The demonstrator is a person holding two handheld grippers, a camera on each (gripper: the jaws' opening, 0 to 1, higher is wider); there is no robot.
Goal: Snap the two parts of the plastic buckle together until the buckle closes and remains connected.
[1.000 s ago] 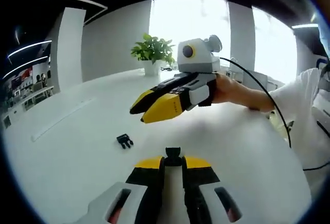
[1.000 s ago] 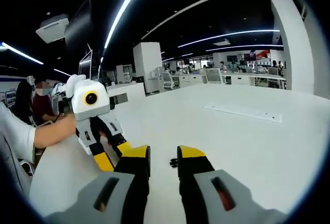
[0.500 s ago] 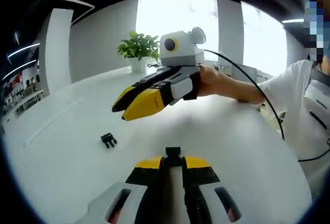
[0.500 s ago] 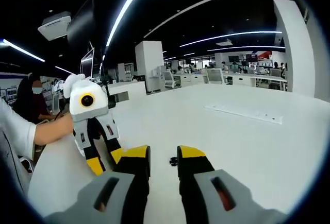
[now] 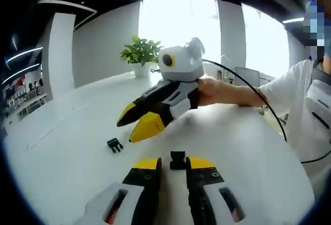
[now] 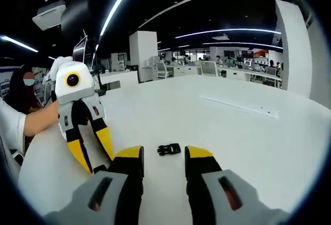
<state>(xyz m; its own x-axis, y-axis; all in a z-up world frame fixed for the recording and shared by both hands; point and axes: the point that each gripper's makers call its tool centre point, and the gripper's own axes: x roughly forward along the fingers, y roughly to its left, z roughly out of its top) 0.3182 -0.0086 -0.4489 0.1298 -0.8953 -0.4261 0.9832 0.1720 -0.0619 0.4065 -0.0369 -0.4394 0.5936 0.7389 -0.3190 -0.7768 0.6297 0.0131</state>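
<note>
Two black buckle parts lie apart on the white table [image 5: 248, 147]. The socket part [image 5: 177, 159] rests loose just ahead of my left gripper [image 5: 174, 164], whose jaws stand open around it. The pronged part [image 5: 114, 144] lies further left; the right gripper view shows this pronged part [image 6: 169, 148] just ahead of my right gripper [image 6: 164, 155], open and empty. The right gripper [image 5: 130, 131] hangs tilted down beside the pronged part in the left gripper view. The left gripper [image 6: 93, 152] reaches in from the left with jaws spread, a dark piece [image 6: 98, 169] at its tips.
A potted plant [image 5: 142, 54] stands at the table's far side. A person's hand [image 5: 212, 91], white sleeve [image 5: 300, 95] and a black cable [image 5: 258, 114] come in from the right. A long white strip [image 6: 238, 106] lies on the table. People sit at the left [image 6: 23, 88].
My left gripper's jaws have opened and let go of the socket part, which now lies on the table. The right gripper has tipped down toward the pronged part, its jaws slightly wider.
</note>
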